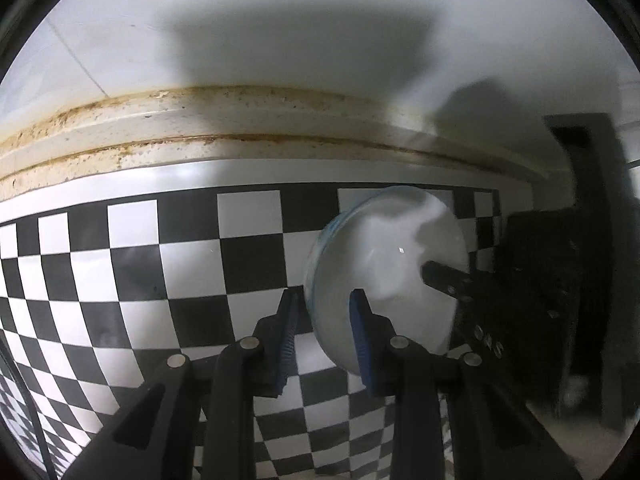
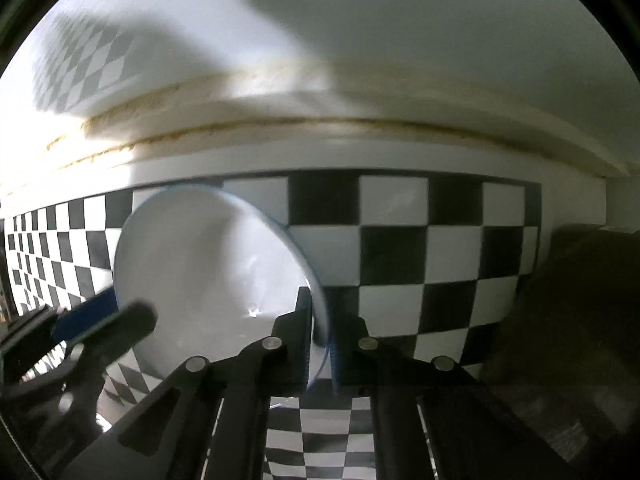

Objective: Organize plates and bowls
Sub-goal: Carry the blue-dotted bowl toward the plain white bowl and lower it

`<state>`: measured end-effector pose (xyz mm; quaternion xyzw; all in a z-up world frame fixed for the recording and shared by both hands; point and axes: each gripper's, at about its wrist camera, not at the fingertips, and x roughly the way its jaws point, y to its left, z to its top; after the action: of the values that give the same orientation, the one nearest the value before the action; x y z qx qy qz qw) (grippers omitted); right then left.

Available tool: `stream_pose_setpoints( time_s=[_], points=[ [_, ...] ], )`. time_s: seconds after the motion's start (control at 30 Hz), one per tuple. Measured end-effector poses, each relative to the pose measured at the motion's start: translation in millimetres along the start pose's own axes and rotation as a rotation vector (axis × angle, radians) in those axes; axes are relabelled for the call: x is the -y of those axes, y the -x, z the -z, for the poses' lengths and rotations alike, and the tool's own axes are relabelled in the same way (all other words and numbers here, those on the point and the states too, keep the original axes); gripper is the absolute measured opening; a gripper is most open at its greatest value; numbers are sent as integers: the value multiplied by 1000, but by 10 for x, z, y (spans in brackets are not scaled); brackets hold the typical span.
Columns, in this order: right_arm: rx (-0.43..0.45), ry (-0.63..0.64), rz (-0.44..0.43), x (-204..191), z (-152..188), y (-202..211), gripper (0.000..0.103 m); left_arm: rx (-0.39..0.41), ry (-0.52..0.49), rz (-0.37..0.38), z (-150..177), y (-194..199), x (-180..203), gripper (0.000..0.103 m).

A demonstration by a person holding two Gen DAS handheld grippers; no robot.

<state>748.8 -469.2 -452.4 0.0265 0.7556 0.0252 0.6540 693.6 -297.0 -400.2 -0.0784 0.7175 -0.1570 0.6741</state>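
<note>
Right wrist view: white blue-rimmed bowl (image 2: 208, 276) tilted above checkered mat (image 2: 400, 256), rim clamped by right gripper (image 2: 320, 344). Left view only: left gripper (image 1: 324, 320) jaws straddle rim, gap visible.

The white round bowl with a thin blue rim (image 2: 208, 264) looks like glazed ceramic, smooth and glossy, catching small highlights. The black-and-white chequered board (image 1: 132, 264) has a smooth, faintly sheeny printed surface. The left gripper's (image 1: 324, 320) arms are matt black plastic with small silvery metal pins; its blue pads (image 1: 289, 332) look ridged.
</note>
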Motion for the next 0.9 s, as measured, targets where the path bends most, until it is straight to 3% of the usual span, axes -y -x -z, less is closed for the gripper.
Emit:
stream_pose_setpoints(
  time_s=[0.1,0.23,0.33,0.6,0.9],
  points=[
    [8,8,19,-6,9,12,9,-9,-15,-31,-24,-109,18,24],
    [5,16,27,-27,1,17,10,-9,-28,-31,-27,-234,54,11],
    [11,6,27,-16,18,6,10,3,-30,-44,-5,-234,53,9],
    [48,-5,-13,-89,189,254,6,12,-24,-75,128,-212,84,9],
    [75,2,-34,-91,401,518,6,55,-53,-105,469,178,6,9]
  ],
)
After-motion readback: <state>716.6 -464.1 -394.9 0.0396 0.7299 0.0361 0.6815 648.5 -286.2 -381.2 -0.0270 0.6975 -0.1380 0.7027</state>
